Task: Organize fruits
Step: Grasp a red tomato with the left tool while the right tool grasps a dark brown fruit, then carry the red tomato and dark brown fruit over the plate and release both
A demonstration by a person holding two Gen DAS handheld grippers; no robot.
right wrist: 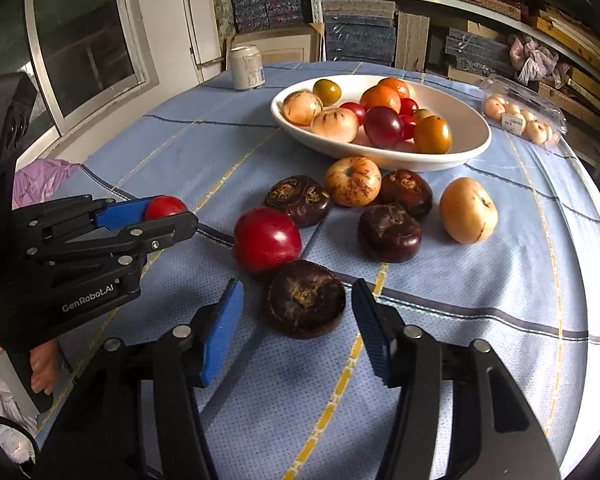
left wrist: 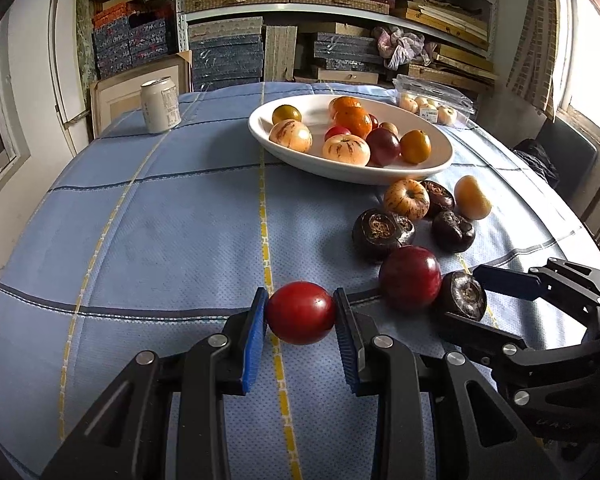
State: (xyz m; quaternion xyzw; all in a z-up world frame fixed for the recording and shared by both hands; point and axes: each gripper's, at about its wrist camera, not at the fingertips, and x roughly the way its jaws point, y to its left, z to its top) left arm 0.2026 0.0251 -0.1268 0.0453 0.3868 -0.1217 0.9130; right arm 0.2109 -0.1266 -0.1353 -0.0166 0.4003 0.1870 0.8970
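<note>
My left gripper point(left wrist: 300, 300) is shut on a small red fruit point(left wrist: 300, 320) held just above the blue cloth; it also shows at the left of the right wrist view, left gripper point(right wrist: 168, 216). My right gripper point(right wrist: 298, 296) stands open around a dark purple-brown fruit point(right wrist: 304, 300) lying on the cloth, with a gap at each pad. A larger red fruit point(right wrist: 266, 238) touches it. Behind lie several more dark fruits, a striped pale fruit point(right wrist: 352, 180) and a yellow one point(right wrist: 468, 210). The white oval bowl point(right wrist: 380, 162) holds several mixed fruits.
A drinks can point(right wrist: 247, 68) stands at the far left of the round table. A clear plastic box point(right wrist: 520, 116) of pale fruit sits at the far right. Shelves of stacked boxes fill the back wall. A hand point(right wrist: 44, 364) grips the left tool's handle.
</note>
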